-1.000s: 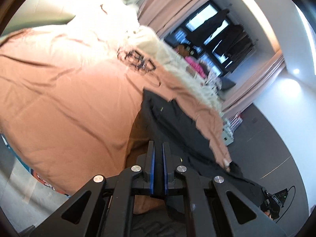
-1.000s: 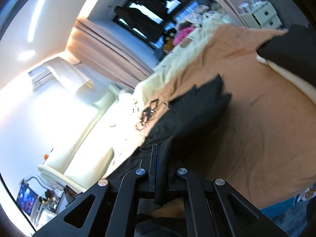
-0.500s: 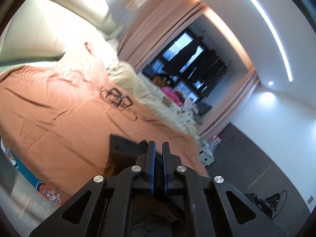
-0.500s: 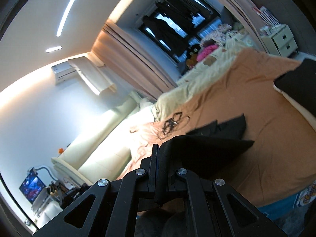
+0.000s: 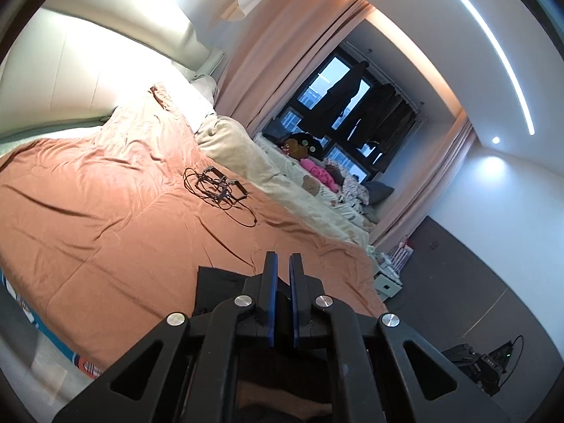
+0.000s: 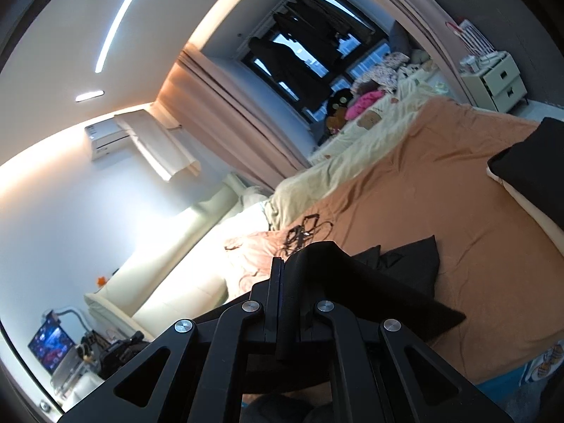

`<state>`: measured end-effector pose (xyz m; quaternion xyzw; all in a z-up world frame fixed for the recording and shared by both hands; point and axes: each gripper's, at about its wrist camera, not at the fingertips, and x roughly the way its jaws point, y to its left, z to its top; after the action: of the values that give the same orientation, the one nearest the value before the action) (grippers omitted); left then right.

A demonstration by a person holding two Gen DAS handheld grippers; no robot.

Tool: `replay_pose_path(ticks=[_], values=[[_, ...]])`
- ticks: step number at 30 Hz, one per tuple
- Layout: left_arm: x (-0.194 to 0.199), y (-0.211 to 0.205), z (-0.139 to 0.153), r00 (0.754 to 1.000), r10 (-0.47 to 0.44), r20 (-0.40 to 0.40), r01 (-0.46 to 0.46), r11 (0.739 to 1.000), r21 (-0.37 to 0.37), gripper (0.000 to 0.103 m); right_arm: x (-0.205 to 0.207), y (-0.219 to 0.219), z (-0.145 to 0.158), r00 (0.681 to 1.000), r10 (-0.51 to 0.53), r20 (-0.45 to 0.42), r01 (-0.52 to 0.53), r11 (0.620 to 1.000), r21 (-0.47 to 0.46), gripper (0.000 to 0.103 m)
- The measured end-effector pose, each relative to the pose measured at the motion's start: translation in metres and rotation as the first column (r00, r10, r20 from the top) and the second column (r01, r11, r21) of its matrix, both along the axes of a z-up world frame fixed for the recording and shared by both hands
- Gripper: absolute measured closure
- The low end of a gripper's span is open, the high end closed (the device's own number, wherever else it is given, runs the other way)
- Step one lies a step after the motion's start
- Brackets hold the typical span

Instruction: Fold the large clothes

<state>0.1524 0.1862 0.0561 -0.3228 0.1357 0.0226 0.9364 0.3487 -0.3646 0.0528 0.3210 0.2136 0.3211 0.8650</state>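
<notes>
A large black garment (image 6: 384, 292) hangs lifted above the orange bedspread (image 6: 469, 218). My right gripper (image 6: 287, 264) is shut on a thick fold of its edge; the cloth drapes to the right, its lower part trailing toward the bed. My left gripper (image 5: 283, 259) is shut on another part of the black garment (image 5: 218, 289), which shows dark between and below the blue pads (image 5: 270, 299). Most of the garment is hidden under both grippers.
A tangle of black cables (image 5: 218, 187) lies on the orange bedspread (image 5: 105, 211). A cream quilt (image 5: 253, 165) and soft toys lie by the window. A white nightstand (image 6: 500, 81) stands past the bed. A black object (image 6: 535, 169) sits on the bed's right edge.
Both grippers have risen and tilted up, lifting the black garment off the bedspread; more of the room and ceiling shows now. Both stay shut on the cloth.
</notes>
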Motion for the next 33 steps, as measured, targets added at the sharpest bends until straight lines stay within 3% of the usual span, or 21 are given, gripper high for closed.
replay_pose_path(ticks=[7,14,25,29,30,32,33], values=[[0.077,0.009,0.003,0.998,0.011,-0.058,-0.008,0.999,0.044,0.094,0.071,0.014,-0.004,0.998,-0.041,-0.048,0.038,0.998,-0.054,0.099],[0.162,0.017,-0.017,0.989,0.012,-0.150,0.000,0.997,0.077,0.094,0.138,0.025,-0.029,0.991,-0.085,-0.106,0.074,0.992,-0.104,0.098],[0.263,0.020,-0.085,0.956,0.005,-0.294,0.025,0.995,0.100,0.094,0.221,0.039,-0.092,0.965,-0.133,-0.224,0.093,0.979,-0.182,0.098],[0.287,0.017,-0.113,0.929,0.018,-0.370,0.030,0.992,0.124,0.093,0.242,0.045,-0.120,0.946,-0.155,-0.284,0.092,0.970,-0.224,0.098],[0.294,0.017,-0.122,0.921,0.006,-0.390,0.040,0.993,0.110,0.089,0.247,0.047,-0.126,0.942,-0.162,-0.295,0.092,0.967,-0.239,0.095],[0.304,0.018,-0.136,0.910,-0.033,-0.412,0.066,0.996,0.065,0.080,0.255,0.051,-0.135,0.931,-0.187,-0.315,0.100,0.956,-0.274,0.077],[0.307,0.019,-0.139,0.905,-0.034,-0.423,0.064,0.996,0.057,0.066,0.259,0.052,-0.139,0.927,-0.197,-0.318,0.107,0.954,-0.280,0.054]])
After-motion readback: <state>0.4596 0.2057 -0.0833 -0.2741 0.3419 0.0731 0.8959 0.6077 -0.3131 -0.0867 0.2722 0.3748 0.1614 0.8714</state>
